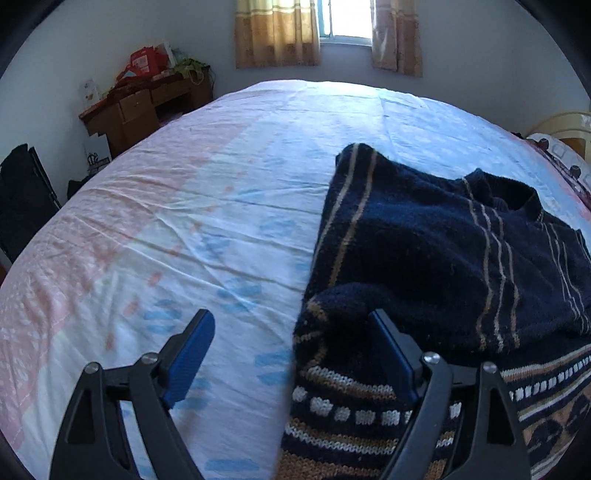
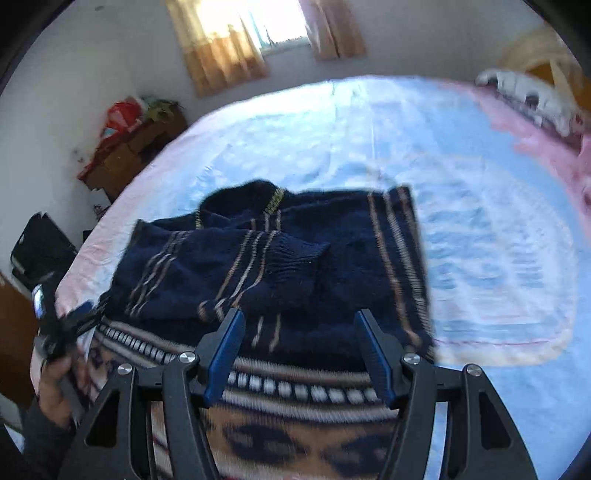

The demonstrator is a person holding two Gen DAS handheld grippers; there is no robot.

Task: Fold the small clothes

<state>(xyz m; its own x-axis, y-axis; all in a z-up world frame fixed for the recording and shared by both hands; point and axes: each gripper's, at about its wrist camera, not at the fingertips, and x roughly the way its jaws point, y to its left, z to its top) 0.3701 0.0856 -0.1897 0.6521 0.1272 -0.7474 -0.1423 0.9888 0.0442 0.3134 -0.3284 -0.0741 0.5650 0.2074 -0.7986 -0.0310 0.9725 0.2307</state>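
Observation:
A navy knitted sweater with tan stripes and a patterned band of white squares lies on the bed sheet. Both sleeves are folded across its body. My left gripper is open wide at the sweater's left edge, its right finger over the knit and its left finger over bare sheet. My right gripper hovers open above the lower body, with nothing pinched between its blue pads. In the right wrist view, the left gripper shows at the sweater's left edge, held by a hand.
The pale blue and pink sheet stretches wide around the sweater. A wooden desk piled with red bags stands at the far left wall. A curtained window is behind the bed, a pillow at far right, a dark chair at left.

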